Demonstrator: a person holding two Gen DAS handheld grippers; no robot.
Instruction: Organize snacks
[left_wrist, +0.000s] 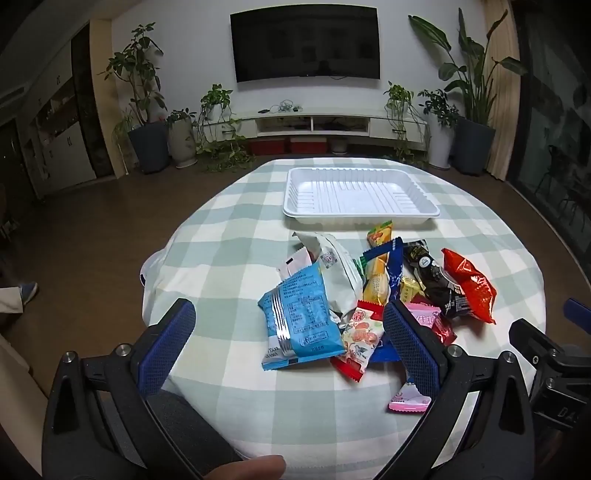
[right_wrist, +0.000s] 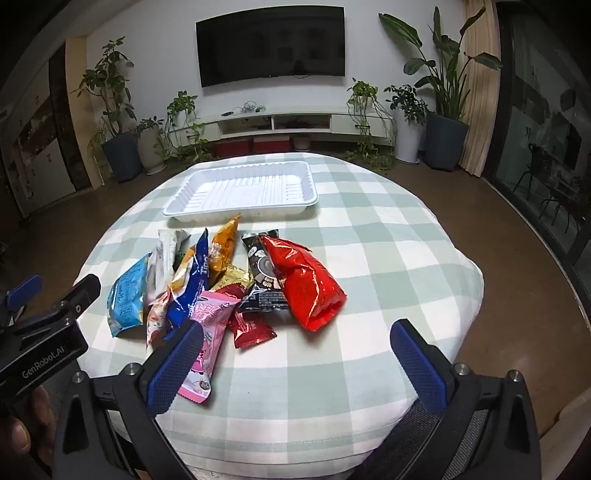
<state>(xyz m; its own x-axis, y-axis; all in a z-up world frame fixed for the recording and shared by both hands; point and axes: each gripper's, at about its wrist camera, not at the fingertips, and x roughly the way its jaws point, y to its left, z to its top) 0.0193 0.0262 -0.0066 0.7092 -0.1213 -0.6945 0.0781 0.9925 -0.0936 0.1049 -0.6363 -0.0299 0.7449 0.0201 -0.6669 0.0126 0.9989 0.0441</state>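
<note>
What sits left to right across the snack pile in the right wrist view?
Light blue foil packet → dark blue wrapper → pink printed packet → black wrapper with cookie print → big glossy red bag. The white, orange and gold packets overlap too much to place.

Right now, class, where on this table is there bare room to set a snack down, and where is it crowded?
The white tray is empty inside. Bare checked cloth lies to the right of the red packet, and more between the blue packet and the table's left edge. The snack pile in front of the tray is crowded, with packets overlapping.
</note>
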